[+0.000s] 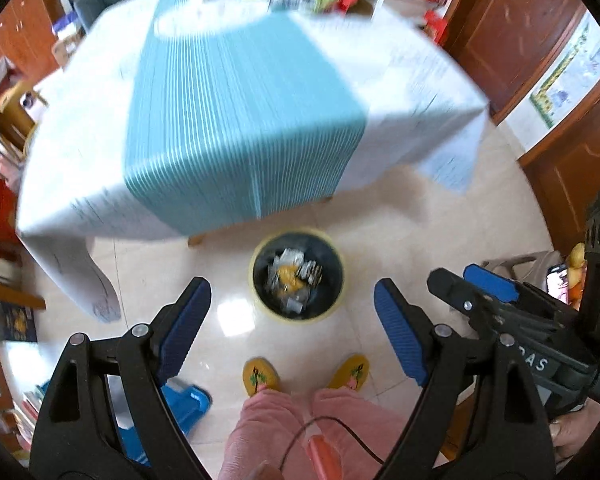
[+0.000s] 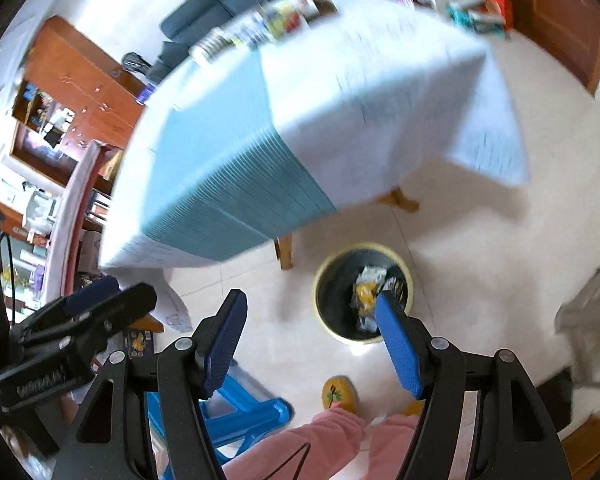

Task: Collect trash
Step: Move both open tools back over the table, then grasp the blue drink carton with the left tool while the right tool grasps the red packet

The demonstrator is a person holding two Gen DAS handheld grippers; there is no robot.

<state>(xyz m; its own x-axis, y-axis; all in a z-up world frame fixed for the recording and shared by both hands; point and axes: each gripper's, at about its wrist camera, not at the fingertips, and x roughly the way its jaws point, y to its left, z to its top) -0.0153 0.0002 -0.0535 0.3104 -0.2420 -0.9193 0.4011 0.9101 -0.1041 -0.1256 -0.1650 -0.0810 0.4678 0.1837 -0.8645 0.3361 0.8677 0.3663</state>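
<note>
Two views: each looks steeply down at the floor.
Left wrist view, bin: round black trash bin with yellow rim [image 1: 298, 274], lower centre, on pale tiles, holding crumpled wrappers [image 1: 294, 276].
Left wrist view, tool: left gripper [image 1: 292, 330] spread wide, empty, above the bin's near side.
Left wrist view, table: striped blue-and-white cloth-covered table [image 1: 244, 120], upper frame; blurred items at its far edge.
Right wrist view, tool: right gripper [image 2: 312, 344] spread, empty; right pad overlaps the bin.
Technique: carry both grippers level to the table, jaws apart, and single out one item.
</note>
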